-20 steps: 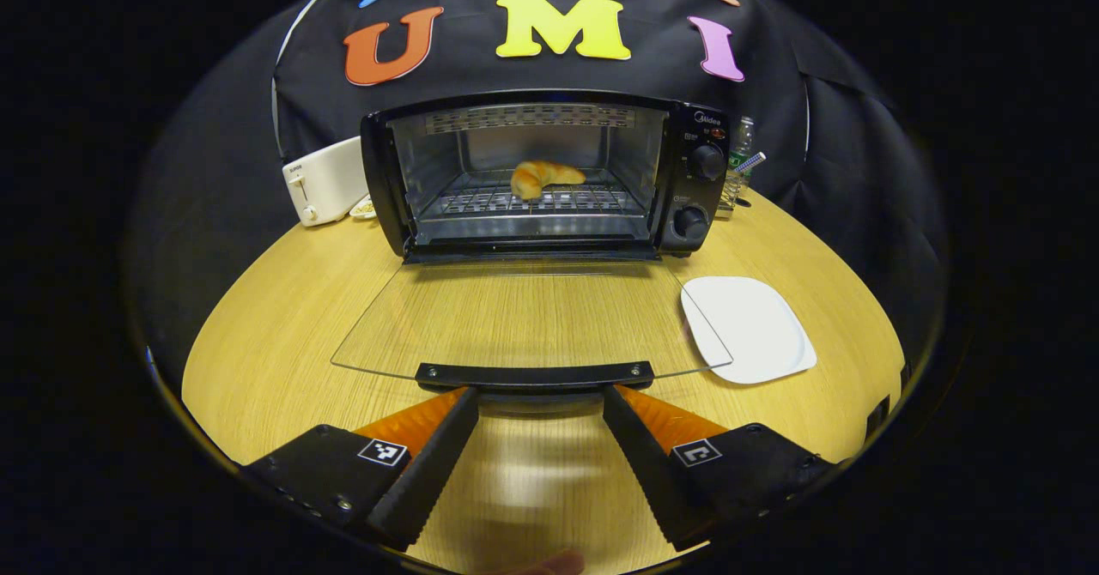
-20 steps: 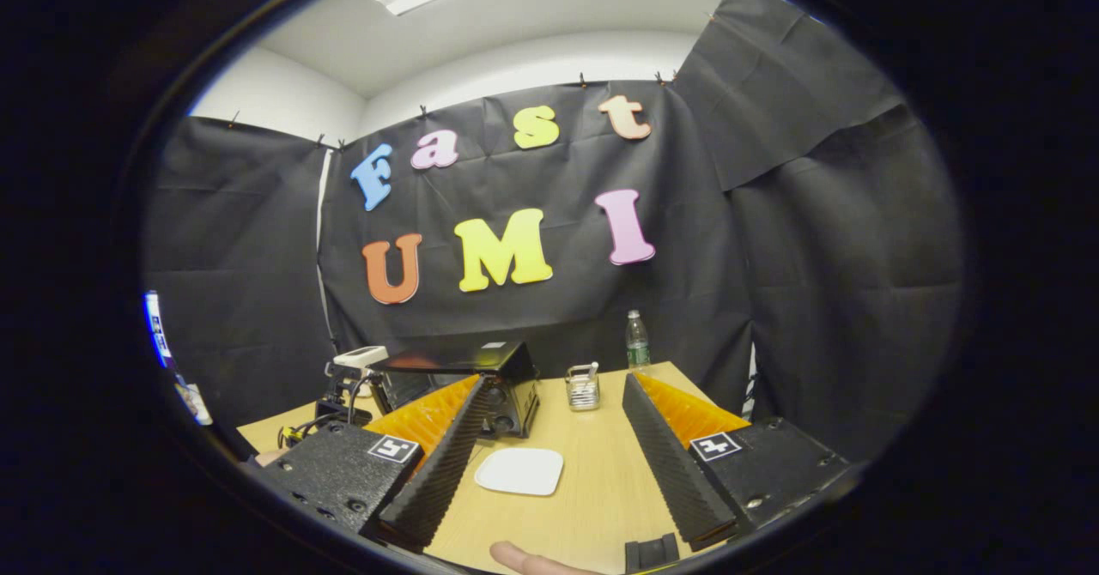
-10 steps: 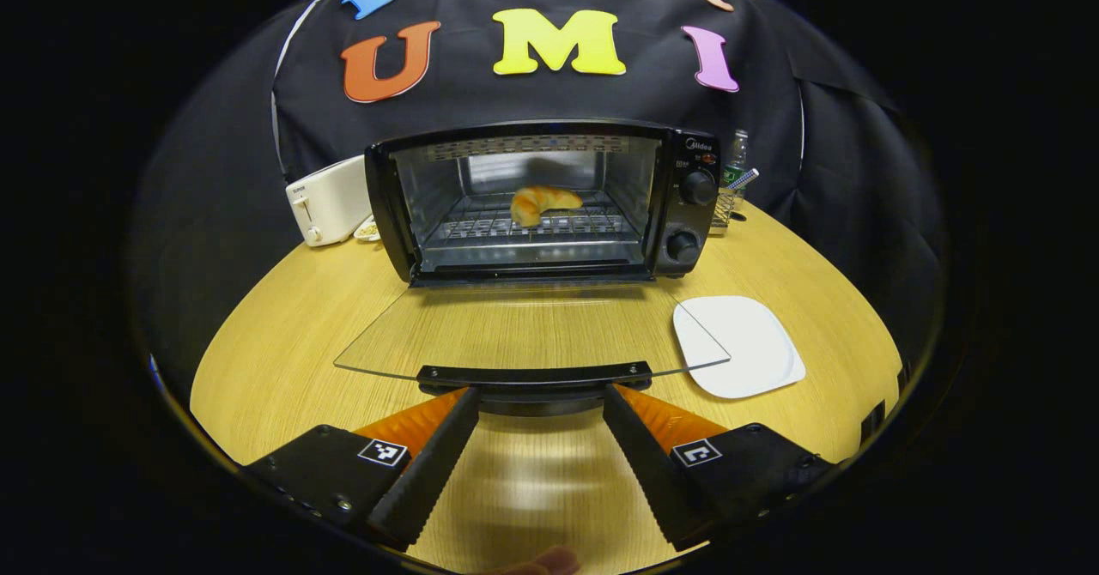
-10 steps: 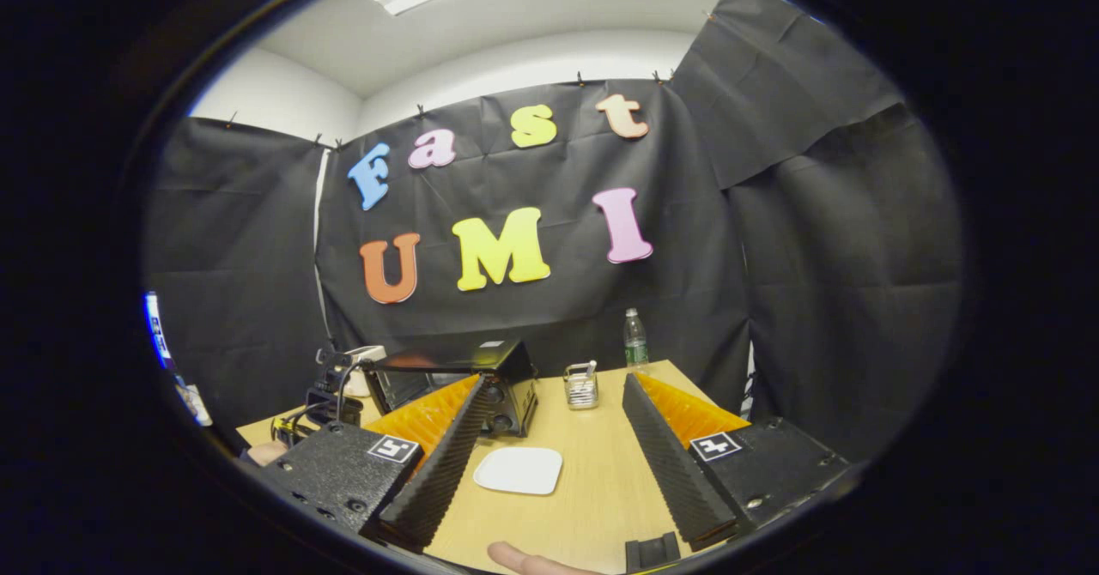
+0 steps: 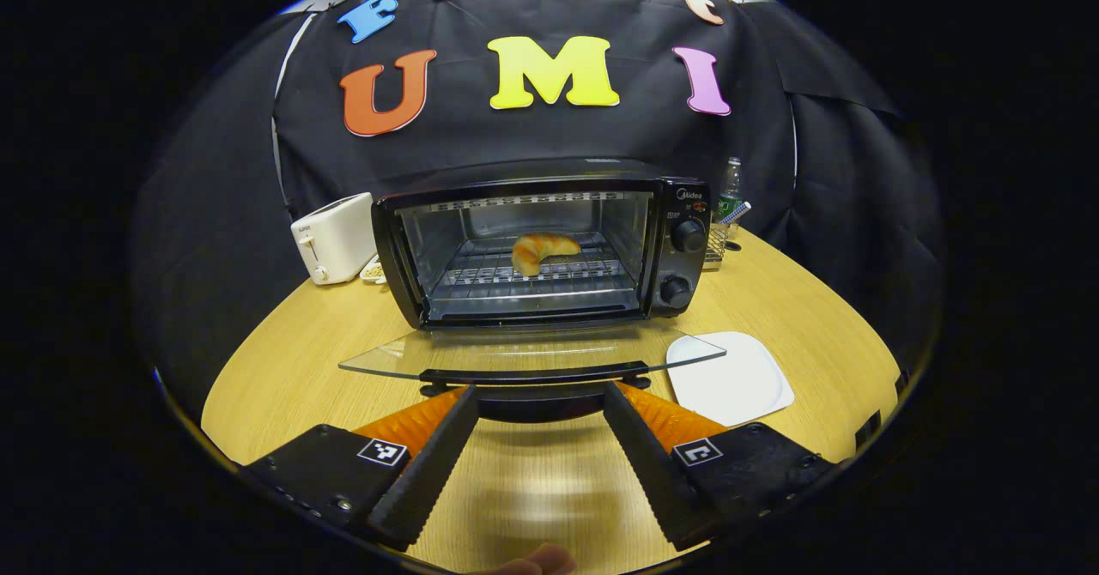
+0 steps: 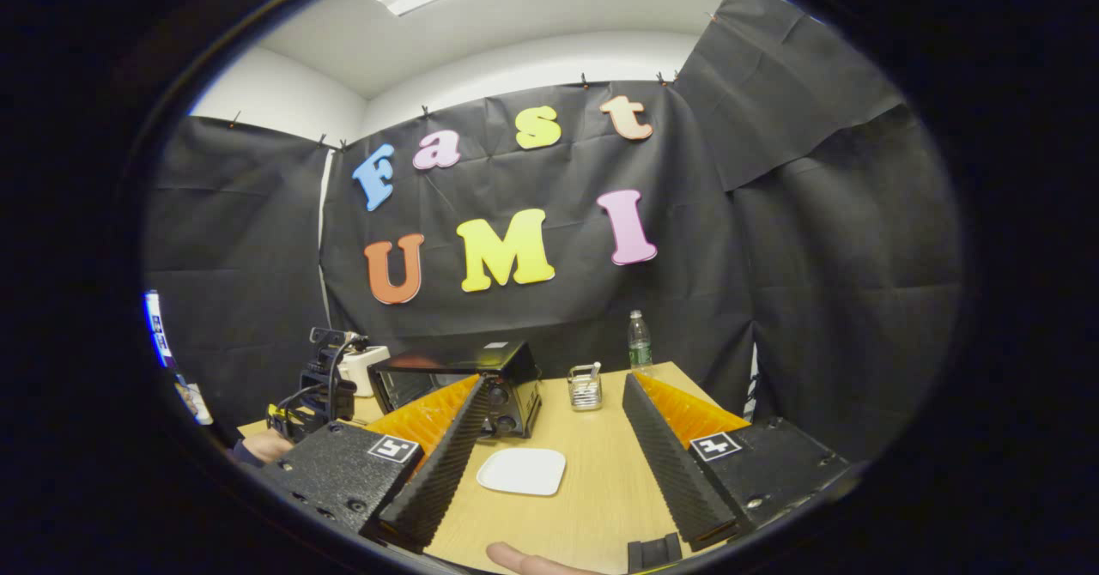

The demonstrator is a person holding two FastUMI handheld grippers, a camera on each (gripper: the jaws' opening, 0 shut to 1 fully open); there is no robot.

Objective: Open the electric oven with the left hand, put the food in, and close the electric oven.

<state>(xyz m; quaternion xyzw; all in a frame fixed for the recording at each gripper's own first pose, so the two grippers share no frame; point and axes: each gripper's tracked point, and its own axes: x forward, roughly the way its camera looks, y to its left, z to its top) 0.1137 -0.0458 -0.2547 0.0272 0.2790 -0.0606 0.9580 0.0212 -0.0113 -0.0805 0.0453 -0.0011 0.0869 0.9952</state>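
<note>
So the croissant (image 5: 543, 250) is already sitting on the wire rack inside the electric oven (image 5: 549, 249), toward the back middle, which by my read means the only step left is closing up. The glass door (image 5: 532, 354) hangs partway down with its black handle (image 5: 532, 377) at the near edge, right at the tips of the left tool (image 5: 537, 408). The fingers are spread wide, one on either side below the handle — I can't tell whether they actually touch the bar or just sit under it, and they aren't clamped on it. To do this well I'd push up from under the middle of the handle and follow the hinge arc, not shove straight ahead, since the oven could probably slide back on the bench (image 5: 292, 360). Ease off near the end so the glass doesn't slam. The white plate (image 5: 730, 378) lies just beside the door's right corner, bare. The right tool (image 6: 549, 446) is gaping wide too, holding nothing, hovering above the bench well back from the oven — no job there.
</note>
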